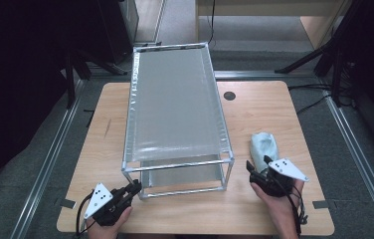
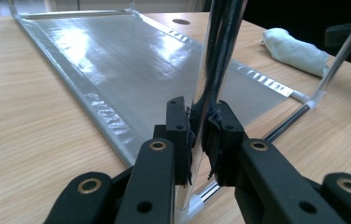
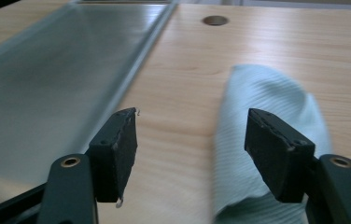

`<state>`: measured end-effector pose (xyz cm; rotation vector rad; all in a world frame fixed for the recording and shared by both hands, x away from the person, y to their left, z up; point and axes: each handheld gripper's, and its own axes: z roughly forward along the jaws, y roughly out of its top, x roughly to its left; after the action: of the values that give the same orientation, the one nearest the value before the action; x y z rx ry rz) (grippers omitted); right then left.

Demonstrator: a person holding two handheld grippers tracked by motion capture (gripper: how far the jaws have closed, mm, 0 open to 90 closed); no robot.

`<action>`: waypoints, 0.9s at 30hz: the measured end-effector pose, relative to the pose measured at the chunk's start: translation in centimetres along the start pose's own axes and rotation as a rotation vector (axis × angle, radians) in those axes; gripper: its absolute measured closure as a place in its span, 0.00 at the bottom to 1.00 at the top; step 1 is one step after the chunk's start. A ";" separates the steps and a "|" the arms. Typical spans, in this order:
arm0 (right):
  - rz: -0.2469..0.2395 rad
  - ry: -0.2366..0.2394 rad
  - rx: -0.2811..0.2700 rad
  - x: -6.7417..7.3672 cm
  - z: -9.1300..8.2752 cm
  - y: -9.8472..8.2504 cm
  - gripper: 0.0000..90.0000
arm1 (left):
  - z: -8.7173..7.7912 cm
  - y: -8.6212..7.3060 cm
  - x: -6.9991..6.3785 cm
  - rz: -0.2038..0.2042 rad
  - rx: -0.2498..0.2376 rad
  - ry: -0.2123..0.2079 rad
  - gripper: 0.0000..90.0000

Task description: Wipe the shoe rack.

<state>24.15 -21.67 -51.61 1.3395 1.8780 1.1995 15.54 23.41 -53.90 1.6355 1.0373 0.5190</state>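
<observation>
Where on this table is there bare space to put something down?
Bare wood lies left of the metal rack, and at the far right between the rack, the round hole and the pale cloth. The near edge is crowded: the left gripper clamps the rack's corner post, and the right gripper stands open by the cloth.

Each gripper is matte black plastic: the left gripper (image 1: 134, 188) and the right gripper (image 1: 249, 168) both carry a grey three-cornered plate dotted with black marks on top. Brass-ringed pivots show on the linkages, and the fingers (image 3: 117, 151) end in blocky, worn pads. Black cables trail back. The forearms are bare of sleeves.
</observation>
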 end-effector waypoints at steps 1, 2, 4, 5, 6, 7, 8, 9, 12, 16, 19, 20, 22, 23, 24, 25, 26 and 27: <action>-0.015 0.026 0.001 0.4 -0.2 -0.2 0.39 | 0.3 0.1 -0.1 0.002 0.000 -0.004 0.89; -0.028 0.044 -0.004 0.7 -0.5 -0.4 0.40 | 0.5 0.1 -0.2 0.001 -0.002 -0.007 0.89; -0.042 0.095 -0.021 1.3 -0.9 -0.6 0.40 | 0.9 0.2 -0.4 0.007 0.000 -0.013 0.89; -0.050 0.119 -0.028 1.7 -1.2 -0.6 0.40 | 1.1 0.3 -0.5 0.007 0.001 -0.016 0.89; -0.064 0.139 -0.038 2.1 -1.3 -0.6 0.41 | 1.2 0.3 -0.6 0.005 -0.001 -0.017 0.89; -0.069 0.171 -0.040 2.5 -1.5 -0.6 0.45 | 1.3 0.3 -0.5 0.004 -0.002 -0.015 0.89; -0.078 0.165 -0.052 2.7 -1.5 -0.6 0.46 | 1.3 0.3 -0.5 0.006 -0.001 -0.018 0.89; -0.075 0.170 -0.057 2.9 -1.5 -0.5 0.49 | 1.3 0.3 -0.5 0.007 0.000 -0.019 0.89; -0.070 0.212 -0.072 3.4 -1.0 -0.2 0.59 | 1.4 0.3 -0.5 0.009 -0.001 -0.018 0.89; -0.099 0.260 -0.063 4.6 -0.6 -0.2 0.60 | 1.4 0.3 -0.5 0.009 -0.002 -0.018 0.89; -0.093 0.245 -0.051 5.3 0.2 -0.3 0.72 | 1.4 0.3 -0.5 0.007 -0.002 -0.020 0.89; -0.099 0.224 -0.053 5.4 0.4 -0.4 0.78 | 1.4 0.3 -0.5 0.006 -0.002 -0.020 0.89; -0.077 0.206 -0.062 5.1 0.5 -0.4 0.88 | 1.4 0.3 -0.5 0.006 -0.002 -0.018 0.89; -0.043 0.226 -0.062 4.7 0.5 -0.4 0.88 | 1.4 0.3 -0.5 0.009 -0.001 -0.021 0.89; -0.036 0.238 -0.063 4.5 0.4 -0.5 0.89 | 1.4 0.3 -0.6 0.009 -0.002 -0.023 0.89; -0.044 0.236 -0.063 4.4 0.3 -0.6 0.89 | 1.4 0.3 -0.7 0.011 -0.002 -0.023 0.89; -0.055 0.230 -0.058 4.5 0.1 -0.6 0.89 | 1.5 0.3 -0.7 0.008 -0.004 -0.025 0.89; -0.067 0.222 -0.056 4.6 -0.1 -0.6 0.90 | 1.5 0.3 -0.8 0.006 -0.005 -0.026 0.89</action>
<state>22.11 -17.53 -51.80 1.1440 2.0081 1.4040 16.41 21.93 -54.01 1.6373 1.0120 0.5025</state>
